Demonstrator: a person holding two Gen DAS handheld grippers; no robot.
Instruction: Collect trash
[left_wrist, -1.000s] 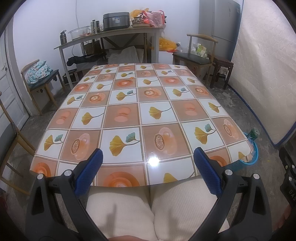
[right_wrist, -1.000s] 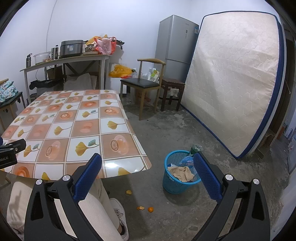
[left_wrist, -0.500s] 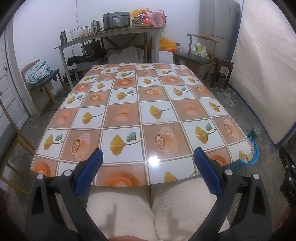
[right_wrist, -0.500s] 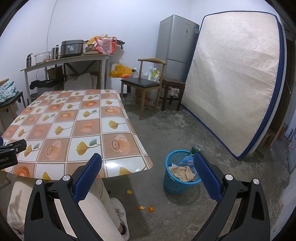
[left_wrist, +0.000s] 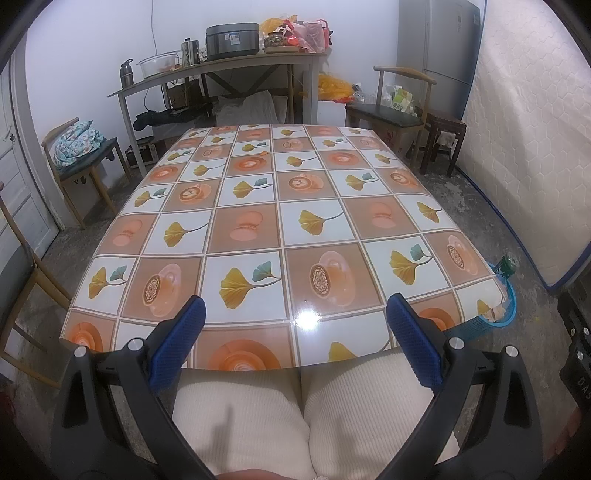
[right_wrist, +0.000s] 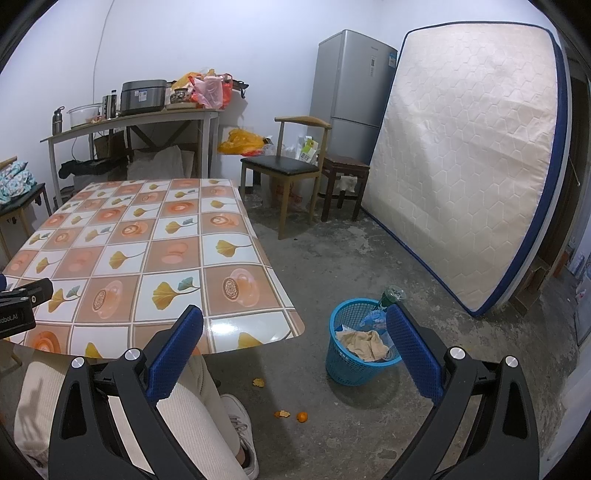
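The mattress (right_wrist: 469, 177) leans upright against the wall, far to the right of the surface (right_wrist: 147, 258), a dining table under a glossy cloth of orange cups and ginkgo leaves with nothing lying on it. On the bare concrete floor (right_wrist: 369, 258) between the surface's near right corner and the mattress stands the blue basket (right_wrist: 354, 363), holding a crumpled tan cloth (right_wrist: 364, 341), some blue wrapping and a green can (right_wrist: 391, 295) that pokes above its far rim; in the left wrist view only a sliver of the basket (left_wrist: 504, 317) shows past the surface's edge. A person in cream ribbed trousers (left_wrist: 306, 413) sits at the surface's near end, one pale shoe (right_wrist: 242, 439) on the floor. The left gripper (left_wrist: 295, 332) hangs over the knees at that near edge, jaws spread wide and empty. The right gripper (right_wrist: 293, 343) points toward the basket, jaws likewise spread with nothing between them. Small orange peel scraps (right_wrist: 258, 382) and a tiny orange fruit (right_wrist: 302, 416) lie on the floor between the shoe and the basket.
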